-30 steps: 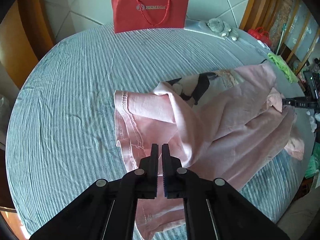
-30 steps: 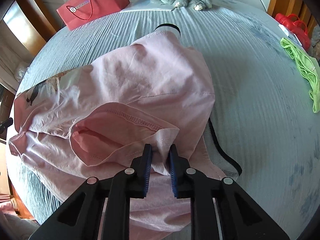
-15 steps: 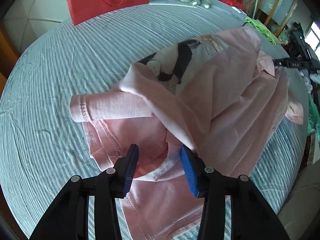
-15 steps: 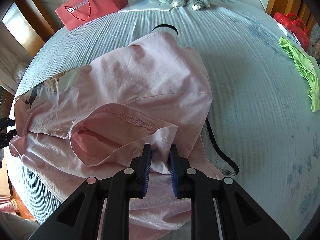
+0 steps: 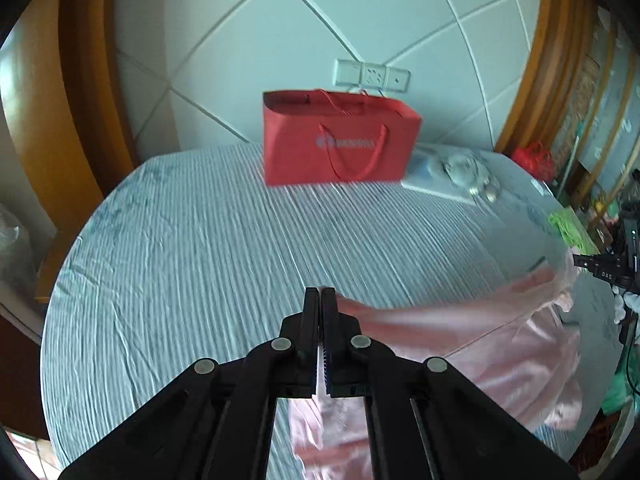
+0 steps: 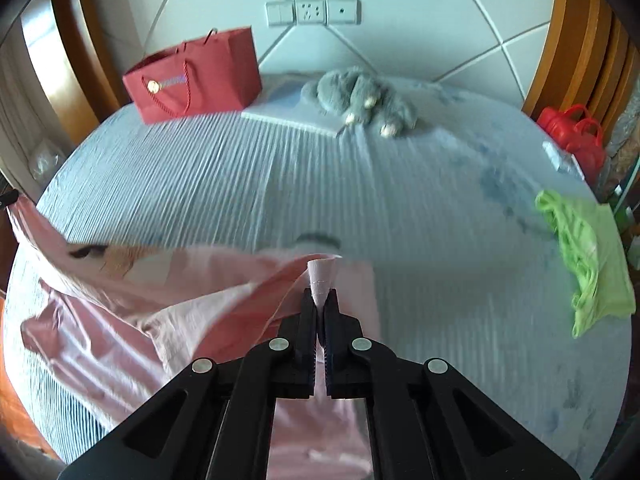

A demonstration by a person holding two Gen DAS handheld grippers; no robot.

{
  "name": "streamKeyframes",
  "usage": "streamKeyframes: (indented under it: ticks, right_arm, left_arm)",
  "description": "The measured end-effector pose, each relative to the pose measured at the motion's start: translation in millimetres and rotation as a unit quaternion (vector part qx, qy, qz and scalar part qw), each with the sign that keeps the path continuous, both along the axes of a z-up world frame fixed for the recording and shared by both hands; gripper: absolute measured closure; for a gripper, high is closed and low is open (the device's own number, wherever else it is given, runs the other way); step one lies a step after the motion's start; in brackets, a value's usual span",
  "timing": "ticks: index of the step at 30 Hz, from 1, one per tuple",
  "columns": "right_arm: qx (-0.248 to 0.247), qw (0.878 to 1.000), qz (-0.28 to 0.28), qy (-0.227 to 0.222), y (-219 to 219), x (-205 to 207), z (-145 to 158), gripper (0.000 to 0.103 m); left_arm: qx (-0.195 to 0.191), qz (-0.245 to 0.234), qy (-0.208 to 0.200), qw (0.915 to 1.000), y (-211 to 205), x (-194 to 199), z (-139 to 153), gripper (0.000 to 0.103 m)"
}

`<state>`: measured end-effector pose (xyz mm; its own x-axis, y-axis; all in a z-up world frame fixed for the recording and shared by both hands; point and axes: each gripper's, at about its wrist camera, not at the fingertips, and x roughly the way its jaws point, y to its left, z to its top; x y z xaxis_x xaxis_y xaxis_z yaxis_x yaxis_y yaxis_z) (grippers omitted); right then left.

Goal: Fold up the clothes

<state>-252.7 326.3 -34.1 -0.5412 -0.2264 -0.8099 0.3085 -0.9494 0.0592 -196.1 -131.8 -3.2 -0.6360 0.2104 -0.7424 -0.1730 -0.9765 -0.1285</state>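
A pink shirt with a printed front hangs stretched above the blue striped bed. My left gripper is shut on one edge of it, and the cloth runs off to the right. My right gripper is shut on another edge of the pink shirt; a tip of cloth sticks up between the fingers, and the rest trails left and down. Both views are blurred by motion.
A red paper bag stands at the head of the bed, also in the right wrist view. A grey plush toy lies on a pillow. A green garment lies at the right edge. Red bags sit beyond the bed.
My left gripper opened, then shut on the shirt's edge. Both grippers have lifted the shirt off the bed and tilted up, so the headboard wall now fills the top of both views.
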Motion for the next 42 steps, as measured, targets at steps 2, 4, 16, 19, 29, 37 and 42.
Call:
streamKeyframes:
  ticks: [2, 4, 16, 19, 29, 37, 42]
  right_arm:
    - [-0.001, 1.000, -0.001, 0.020, -1.3, -15.4, 14.3, 0.101]
    - [-0.001, 1.000, 0.002, 0.030, -9.9, -36.2, 19.4, 0.101]
    - [0.009, 0.999, 0.026, 0.032, -47.4, -121.1, -2.1, 0.101]
    - [0.008, 1.000, 0.016, 0.013, -34.6, -117.8, -22.4, 0.101]
    - [-0.005, 1.000, 0.002, -0.006, -17.3, -118.1, -44.2, 0.101]
    - [-0.013, 1.000, 0.013, 0.008, -15.8, -111.8, -43.0, 0.101]
    - [-0.025, 0.997, 0.032, 0.067, 3.8, -59.7, -20.8, 0.101]
  left_arm:
    - [0.020, 0.029, -0.010, 0.9993, -7.8, -40.1, -0.1, 0.103]
    - [0.038, 0.052, -0.018, 0.9977, -13.3, -73.5, -3.9, 0.103]
    - [0.046, 0.002, -0.091, 0.9948, 2.1, -135.7, -55.8, 0.088]
    - [0.030, -0.020, -0.109, 0.9934, 14.2, -133.7, -82.5, 0.067]
    - [-0.005, -0.038, -0.151, 0.9877, 43.7, -166.2, -129.9, 0.065]
    - [-0.036, -0.052, -0.102, 0.9927, 57.5, -168.0, -125.7, 0.100]
    - [-0.059, -0.046, 0.020, 0.9970, 40.1, -105.4, -76.2, 0.100]
